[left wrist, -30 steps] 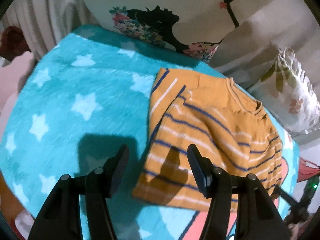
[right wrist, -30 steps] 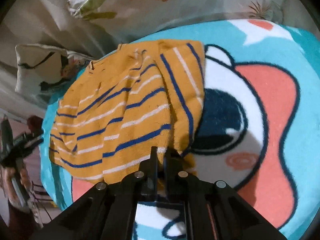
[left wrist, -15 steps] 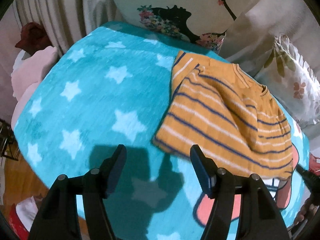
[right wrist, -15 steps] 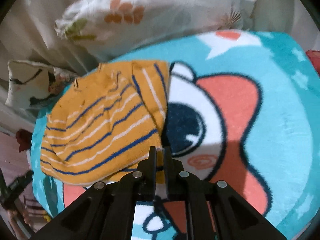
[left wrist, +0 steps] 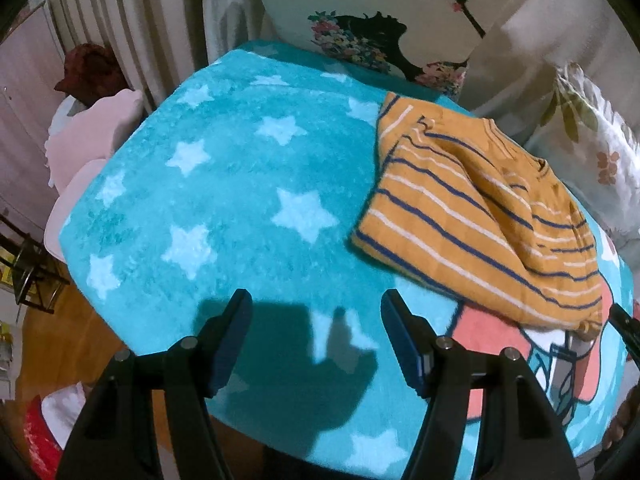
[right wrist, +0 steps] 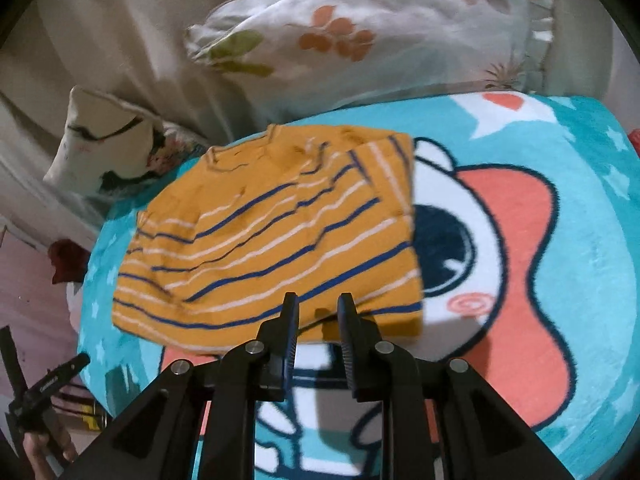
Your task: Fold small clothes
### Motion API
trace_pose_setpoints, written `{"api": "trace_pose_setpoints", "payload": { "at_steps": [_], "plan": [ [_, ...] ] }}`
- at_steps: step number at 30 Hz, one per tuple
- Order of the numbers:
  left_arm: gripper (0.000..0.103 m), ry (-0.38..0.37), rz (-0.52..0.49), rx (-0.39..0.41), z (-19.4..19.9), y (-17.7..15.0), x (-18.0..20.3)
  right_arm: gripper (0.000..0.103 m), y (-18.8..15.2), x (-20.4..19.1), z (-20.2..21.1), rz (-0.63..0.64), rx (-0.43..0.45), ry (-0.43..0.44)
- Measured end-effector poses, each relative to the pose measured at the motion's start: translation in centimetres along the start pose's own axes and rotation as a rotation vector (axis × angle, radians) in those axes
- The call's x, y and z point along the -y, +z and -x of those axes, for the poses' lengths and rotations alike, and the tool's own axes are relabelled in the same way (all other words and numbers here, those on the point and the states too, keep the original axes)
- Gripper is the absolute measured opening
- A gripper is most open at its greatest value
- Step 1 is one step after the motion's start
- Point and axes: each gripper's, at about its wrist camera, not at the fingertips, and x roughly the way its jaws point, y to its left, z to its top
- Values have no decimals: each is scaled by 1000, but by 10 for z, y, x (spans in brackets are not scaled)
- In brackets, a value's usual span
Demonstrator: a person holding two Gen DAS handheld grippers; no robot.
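A small mustard-yellow shirt with blue and white stripes [left wrist: 472, 208] lies folded on the turquoise star blanket [left wrist: 224, 184], both sleeves tucked in. It also shows in the right wrist view [right wrist: 272, 236]. My left gripper [left wrist: 316, 332] is open and empty, held above bare blanket well left of the shirt. My right gripper [right wrist: 318, 312] is slightly open and empty, its fingertips at the shirt's bottom hem; nothing is between them. The left gripper also shows at the lower left of the right wrist view [right wrist: 48, 380].
The blanket has a cartoon print [right wrist: 500, 260] right of the shirt. Pillows [right wrist: 360, 32] and a floral cushion [left wrist: 384, 24] line the far side. A curtain [left wrist: 132, 20] and a pink pillow [left wrist: 80, 148] are at left, with wooden floor [left wrist: 52, 340] below the blanket's edge.
The right gripper has opened and let go of the shirt's hem, which now lies flat. The left gripper has pulled back and left, away from the shirt.
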Motion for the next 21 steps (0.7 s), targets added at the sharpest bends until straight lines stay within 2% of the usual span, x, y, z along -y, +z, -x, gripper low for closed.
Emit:
{"api": "trace_pose_setpoints", "payload": {
  "at_steps": [7, 9, 11, 16, 18, 21],
  "plan": [
    [67, -43, -45, -3, -15, 27, -12, 22, 16, -70, -17, 88, -24, 18],
    [73, -56, -59, 7, -17, 34, -20, 22, 22, -103, -32, 106, -46, 73],
    [74, -67, -66, 9, -21, 41, -27, 22, 29, -141, -52, 136, -67, 126],
    [74, -103, -94, 1, -27, 49, -44, 22, 42, -225, -113, 196, -127, 157],
    [74, -101, -107, -5, -29, 50, -51, 22, 45, -247, -136, 212, -155, 147],
    [74, -89, -118, -17, -33, 51, -61, 22, 54, -272, -176, 246, -189, 66]
  ]
}}
